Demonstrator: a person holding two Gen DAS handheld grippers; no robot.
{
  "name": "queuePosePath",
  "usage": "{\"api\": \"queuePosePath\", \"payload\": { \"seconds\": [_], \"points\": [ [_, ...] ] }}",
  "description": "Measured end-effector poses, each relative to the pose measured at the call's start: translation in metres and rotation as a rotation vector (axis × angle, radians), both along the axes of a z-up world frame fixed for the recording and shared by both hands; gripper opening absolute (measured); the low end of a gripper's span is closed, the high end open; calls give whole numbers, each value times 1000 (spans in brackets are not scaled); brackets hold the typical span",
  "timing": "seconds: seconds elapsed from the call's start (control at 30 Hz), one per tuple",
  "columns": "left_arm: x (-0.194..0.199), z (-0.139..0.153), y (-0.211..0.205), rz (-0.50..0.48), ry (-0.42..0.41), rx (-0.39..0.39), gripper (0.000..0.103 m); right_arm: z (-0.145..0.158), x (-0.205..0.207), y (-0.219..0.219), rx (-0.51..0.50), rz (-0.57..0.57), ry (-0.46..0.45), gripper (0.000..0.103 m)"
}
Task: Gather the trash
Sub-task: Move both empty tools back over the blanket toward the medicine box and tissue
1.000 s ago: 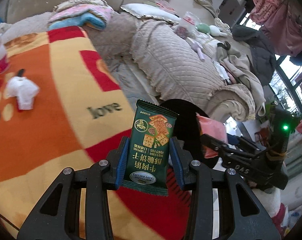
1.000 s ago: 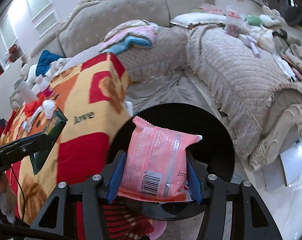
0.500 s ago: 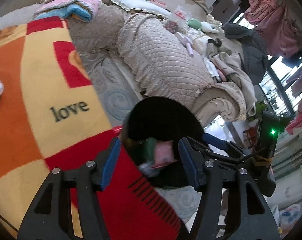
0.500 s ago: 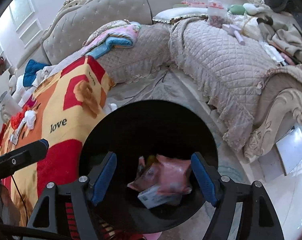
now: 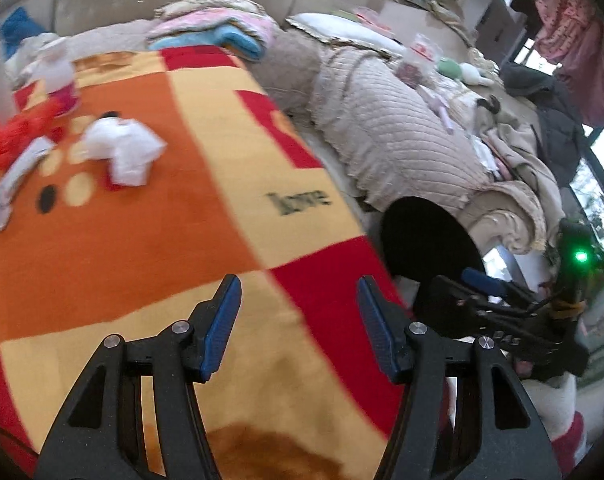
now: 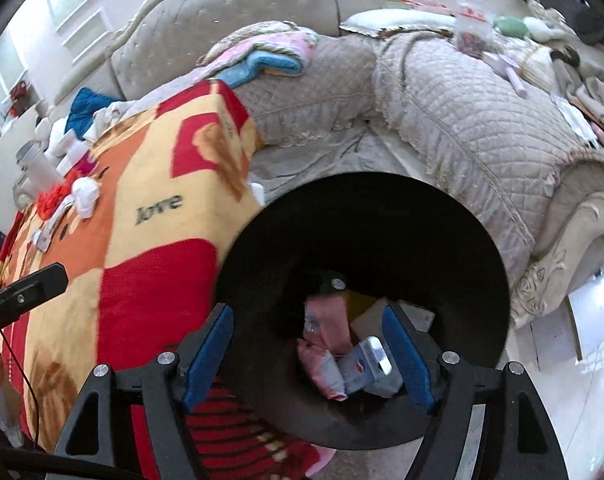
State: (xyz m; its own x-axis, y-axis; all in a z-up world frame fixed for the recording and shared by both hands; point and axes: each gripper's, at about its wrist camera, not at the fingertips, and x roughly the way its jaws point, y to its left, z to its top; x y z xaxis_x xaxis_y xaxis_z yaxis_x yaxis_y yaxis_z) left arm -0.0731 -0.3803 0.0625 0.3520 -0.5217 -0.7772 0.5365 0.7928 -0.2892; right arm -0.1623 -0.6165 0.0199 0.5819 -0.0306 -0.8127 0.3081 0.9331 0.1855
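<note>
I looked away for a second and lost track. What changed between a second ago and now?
Both jaws let go: the left gripper released its green biscuit packet and the right gripper its pink packet into the black bin. The left gripper then swung back over the blanket, jaws open. The crumpled white tissue stayed on the blanket.

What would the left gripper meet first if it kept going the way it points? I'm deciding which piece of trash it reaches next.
Probably the blanket itself; the open left gripper points over bare fabric. The crumpled white tissue lies up and left, off that line.
</note>
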Motion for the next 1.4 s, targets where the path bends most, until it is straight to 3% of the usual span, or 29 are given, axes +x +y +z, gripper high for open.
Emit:
{"api": "queuePosePath", "payload": {
  "seconds": [0.33,0.87,1.07,1.4],
  "points": [
    [10,-4,80,151,-17,24,59,16,27,66,-26,126,-14,75],
    [35,-10,182,321,12,0,59,16,74,168,-73,309,25,75],
    [45,-12,208,373,32,-17,59,20,87,185,-78,339,19,75],
    [93,-12,236,482,96,-122,61,38,116,186,-76,342,-33,78]
  ]
}}
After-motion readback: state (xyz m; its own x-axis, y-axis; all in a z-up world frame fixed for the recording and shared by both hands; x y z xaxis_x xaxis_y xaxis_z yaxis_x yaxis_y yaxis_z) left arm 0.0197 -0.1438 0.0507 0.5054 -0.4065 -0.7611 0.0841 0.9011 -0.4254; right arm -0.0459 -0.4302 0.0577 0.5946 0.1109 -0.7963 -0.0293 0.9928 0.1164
